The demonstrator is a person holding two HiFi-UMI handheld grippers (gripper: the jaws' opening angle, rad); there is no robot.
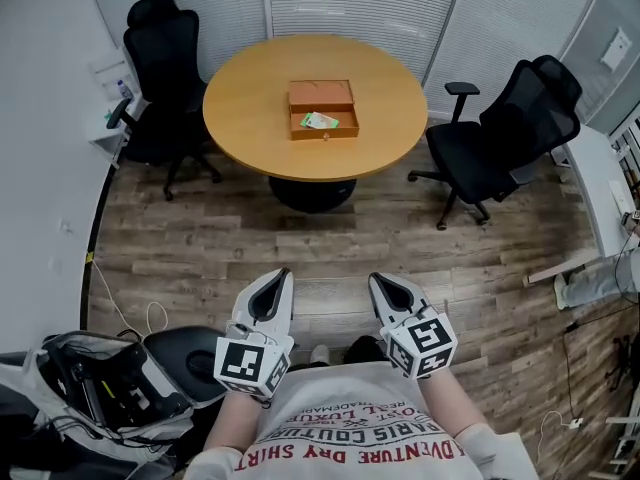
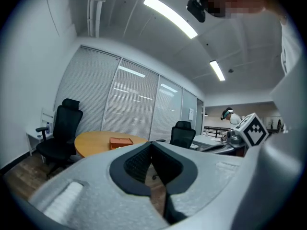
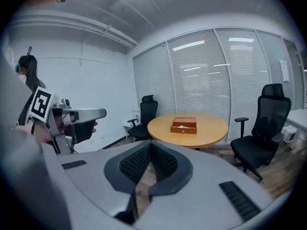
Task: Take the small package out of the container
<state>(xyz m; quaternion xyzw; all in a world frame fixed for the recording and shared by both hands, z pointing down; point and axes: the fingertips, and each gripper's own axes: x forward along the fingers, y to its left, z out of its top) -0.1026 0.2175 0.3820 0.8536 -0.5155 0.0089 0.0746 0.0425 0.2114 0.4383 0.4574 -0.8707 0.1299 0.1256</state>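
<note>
An orange box-shaped container [image 1: 322,109] sits at the middle of a round wooden table [image 1: 250,98], its front drawer pulled open. In the drawer lies a small green-and-white package [image 1: 319,121]. Both grippers are held close to the person's body, far short of the table. My left gripper [image 1: 276,280] and my right gripper [image 1: 382,286] point toward the table, each with its jaws together and nothing between them. The container [image 2: 120,142] shows small in the left gripper view, and the container [image 3: 184,125] is also seen in the right gripper view beyond the shut jaws.
A black office chair [image 1: 165,68] stands left of the table and another black chair [image 1: 510,133] to its right. Wood-plank floor lies between me and the table. An open bag of gear [image 1: 110,383] sits on the floor at lower left. A low white side table [image 1: 110,118] stands by the left wall.
</note>
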